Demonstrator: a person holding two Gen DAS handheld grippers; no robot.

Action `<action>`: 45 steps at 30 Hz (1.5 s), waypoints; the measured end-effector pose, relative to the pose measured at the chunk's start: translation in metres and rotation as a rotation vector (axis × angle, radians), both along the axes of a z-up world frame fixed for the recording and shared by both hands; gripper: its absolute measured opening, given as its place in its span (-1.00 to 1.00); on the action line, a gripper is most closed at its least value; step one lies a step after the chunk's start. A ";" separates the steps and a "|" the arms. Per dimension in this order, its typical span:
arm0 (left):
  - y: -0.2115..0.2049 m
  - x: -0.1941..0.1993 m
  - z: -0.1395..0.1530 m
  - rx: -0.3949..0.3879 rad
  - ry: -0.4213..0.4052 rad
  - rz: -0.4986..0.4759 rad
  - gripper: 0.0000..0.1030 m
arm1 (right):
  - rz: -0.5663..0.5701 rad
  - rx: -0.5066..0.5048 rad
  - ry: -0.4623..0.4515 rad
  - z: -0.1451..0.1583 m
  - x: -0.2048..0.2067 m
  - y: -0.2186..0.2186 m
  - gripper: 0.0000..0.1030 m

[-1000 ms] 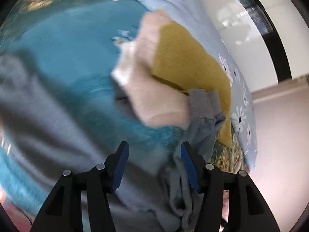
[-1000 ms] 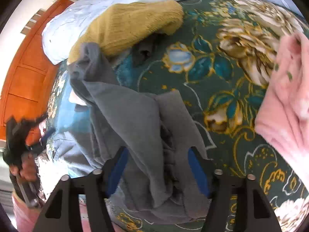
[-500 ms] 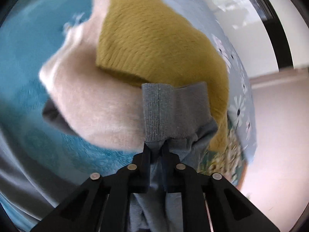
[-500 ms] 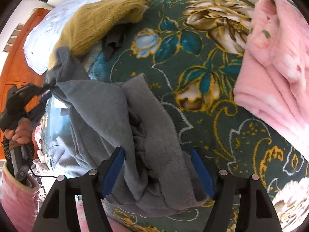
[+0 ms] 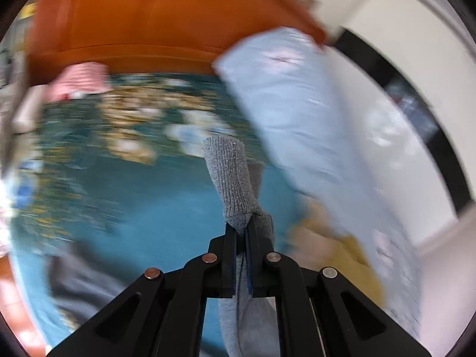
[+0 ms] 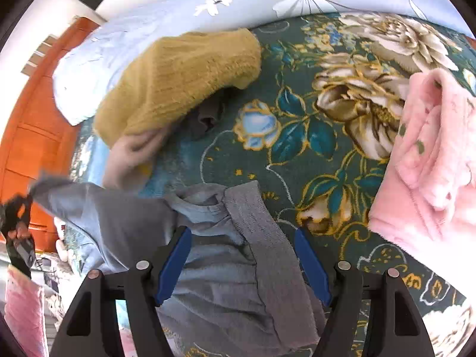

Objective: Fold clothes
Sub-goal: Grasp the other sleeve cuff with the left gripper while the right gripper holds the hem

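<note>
A: Where did the grey sweatshirt (image 6: 226,255) lie relative to the two grippers?

B: In the right wrist view it sprawled across the lower middle of the frame on the floral blanket (image 6: 297,136). The right gripper (image 6: 242,263) stood spread, blue pads (image 6: 171,263) either side of the ribbed hem, not pressing it. One sleeve ran out to the left edge of the frame, where the left gripper (image 6: 17,208) showed small and dark in a hand.

A: And the left gripper's own view?

B: There the left gripper (image 5: 241,235) was pressed together on the ribbed cuff (image 5: 230,175). The cuff stuck up above the jaws in the middle of the frame, and grey cloth hung down between the fingers toward the bottom edge. Everything behind was smeared with blur.

A: How did the garment look?

B: Soft grey knit, rumpled, with folds bunched near the centre; the hem band was coarser ribbing. The stretched sleeve looked taut.

A: Anything near it?

B: A mustard sweater (image 6: 178,80) at upper left, over a pale beige garment (image 6: 131,154) just above the sleeve, and a pink fleece (image 6: 428,163) at the right, well apart.
</note>
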State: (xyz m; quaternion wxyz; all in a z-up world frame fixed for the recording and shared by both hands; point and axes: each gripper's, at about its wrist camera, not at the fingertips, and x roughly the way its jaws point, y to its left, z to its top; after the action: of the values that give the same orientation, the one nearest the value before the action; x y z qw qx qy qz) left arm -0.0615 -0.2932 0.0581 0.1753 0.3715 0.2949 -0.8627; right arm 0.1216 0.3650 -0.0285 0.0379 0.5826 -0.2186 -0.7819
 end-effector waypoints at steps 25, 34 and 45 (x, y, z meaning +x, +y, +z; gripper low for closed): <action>-0.037 0.029 -0.101 -0.029 -0.277 -0.012 -0.91 | 0.293 -0.284 -0.028 -0.030 -0.034 -0.039 0.33; -0.035 0.037 -0.098 -0.022 -0.303 0.001 -0.91 | -0.029 -0.423 -0.117 -0.086 -0.052 0.014 0.35; -0.037 0.044 -0.026 0.044 0.046 -0.076 -0.92 | -0.085 -0.451 0.088 -0.014 -0.041 0.041 -0.91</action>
State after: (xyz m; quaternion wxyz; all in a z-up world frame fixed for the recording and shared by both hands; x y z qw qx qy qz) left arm -0.0172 -0.3299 0.0320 0.1272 0.3664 0.3035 -0.8703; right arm 0.0810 0.4059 -0.0426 0.1438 0.5151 -0.4101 -0.7387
